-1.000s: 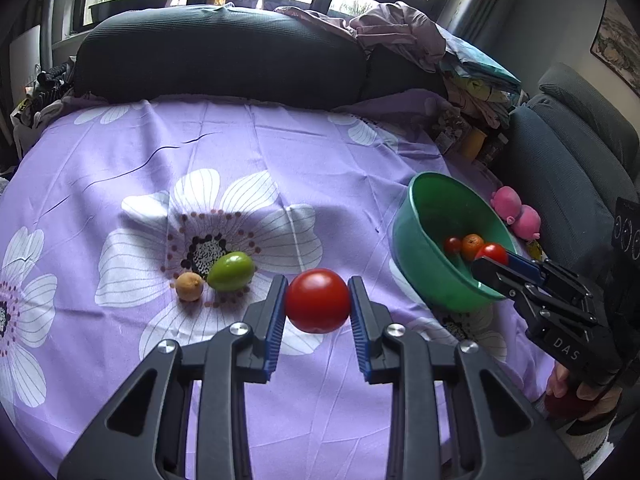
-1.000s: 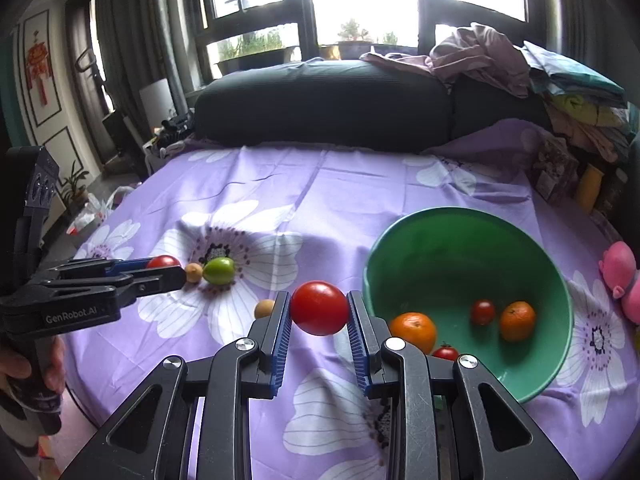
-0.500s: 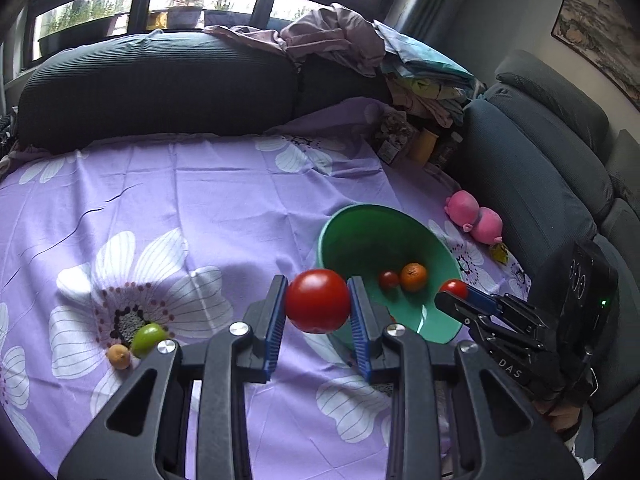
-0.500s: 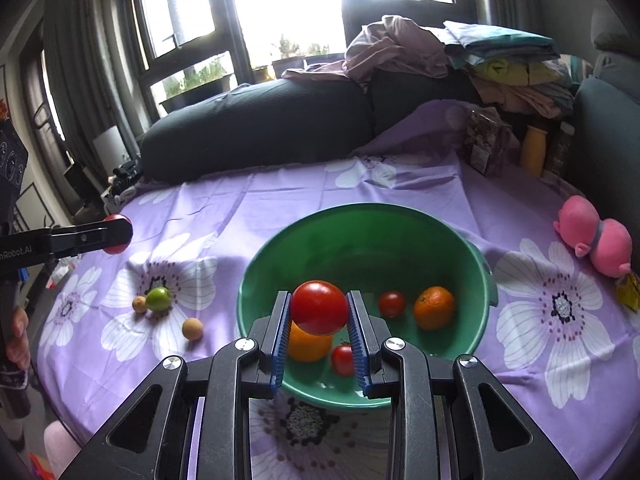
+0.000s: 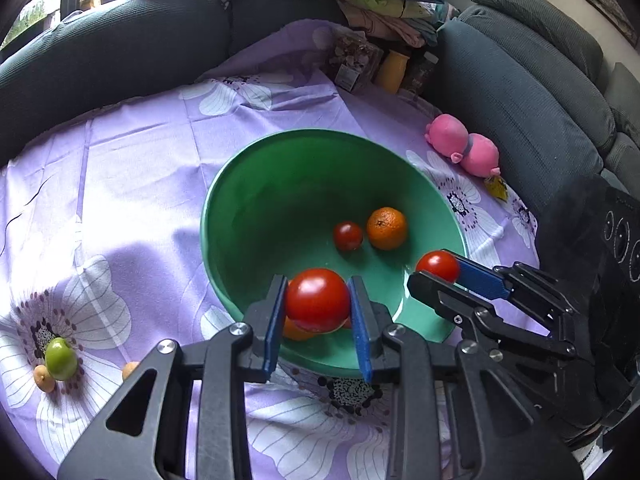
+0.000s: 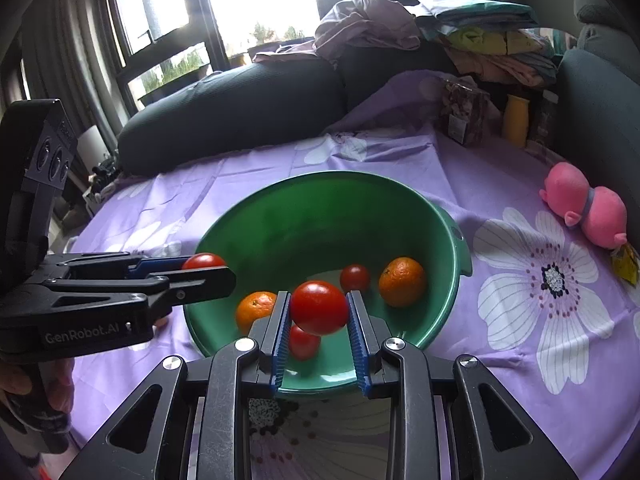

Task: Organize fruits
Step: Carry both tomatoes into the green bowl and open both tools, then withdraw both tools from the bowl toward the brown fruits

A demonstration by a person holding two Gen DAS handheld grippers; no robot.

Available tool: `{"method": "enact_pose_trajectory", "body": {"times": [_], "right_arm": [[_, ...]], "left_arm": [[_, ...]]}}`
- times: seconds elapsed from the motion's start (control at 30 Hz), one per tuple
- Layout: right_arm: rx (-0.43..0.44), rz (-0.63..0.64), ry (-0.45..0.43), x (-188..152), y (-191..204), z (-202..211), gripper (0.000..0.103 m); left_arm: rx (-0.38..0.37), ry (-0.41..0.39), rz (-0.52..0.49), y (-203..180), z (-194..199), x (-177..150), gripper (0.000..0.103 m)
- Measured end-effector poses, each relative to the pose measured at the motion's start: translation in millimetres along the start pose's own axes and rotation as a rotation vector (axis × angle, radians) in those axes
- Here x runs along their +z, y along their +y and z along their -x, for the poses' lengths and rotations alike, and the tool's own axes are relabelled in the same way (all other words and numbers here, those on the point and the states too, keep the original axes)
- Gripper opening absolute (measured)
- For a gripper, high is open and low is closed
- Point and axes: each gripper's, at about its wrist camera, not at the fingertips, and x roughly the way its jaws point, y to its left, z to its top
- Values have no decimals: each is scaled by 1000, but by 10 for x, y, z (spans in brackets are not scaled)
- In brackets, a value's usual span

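Observation:
My left gripper (image 5: pixel 318 304) is shut on a red tomato (image 5: pixel 318 300) and holds it over the near rim of the green bowl (image 5: pixel 256 184). My right gripper (image 6: pixel 319 310) is shut on another red tomato (image 6: pixel 319 307), also over the bowl (image 6: pixel 320 200). The bowl holds two oranges (image 6: pixel 401 281) (image 6: pixel 256 309) and two small tomatoes (image 6: pixel 355 278) (image 6: pixel 304 342). Each gripper shows in the other's view: the right one (image 5: pixel 438 270) at the bowl's right, the left one (image 6: pixel 204 268) at its left. A green fruit (image 5: pixel 60 358) and two small tan fruits (image 5: pixel 43 378) (image 5: pixel 130 370) lie on the cloth at left.
The purple flowered cloth (image 5: pixel 132 168) covers the table. A pink plush toy (image 5: pixel 464 148) lies right of the bowl. A yellow bottle (image 6: pixel 516 120) and a packet (image 6: pixel 462 114) stand at the back by the grey sofa (image 5: pixel 520 92).
Both grippers have moved in over the green bowl with their tomatoes still held. The loose fruits on the cloth have slid to the far left of the left wrist view.

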Motion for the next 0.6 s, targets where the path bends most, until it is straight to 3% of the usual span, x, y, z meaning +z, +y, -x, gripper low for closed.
{"method": "enact_pose_trajectory", "body": {"times": [0.17,0.33,0.43,0.6], "right_arm": [[-9,-21,28,-19,-40,-54,30],[-8,-23,26,-33,-37,-30,30],[-10,-15,21,-29,-9,6,30],[-15,-11,8,-22,30,95,30]], "left_arm": [[22,7,-25,-34,-37,-17,31],[41,-14,-30,-41,28,-32,41],[59,-34,-40,-65,90,-40,49],[106,-66,-46,-77,217,-81,72]]}}
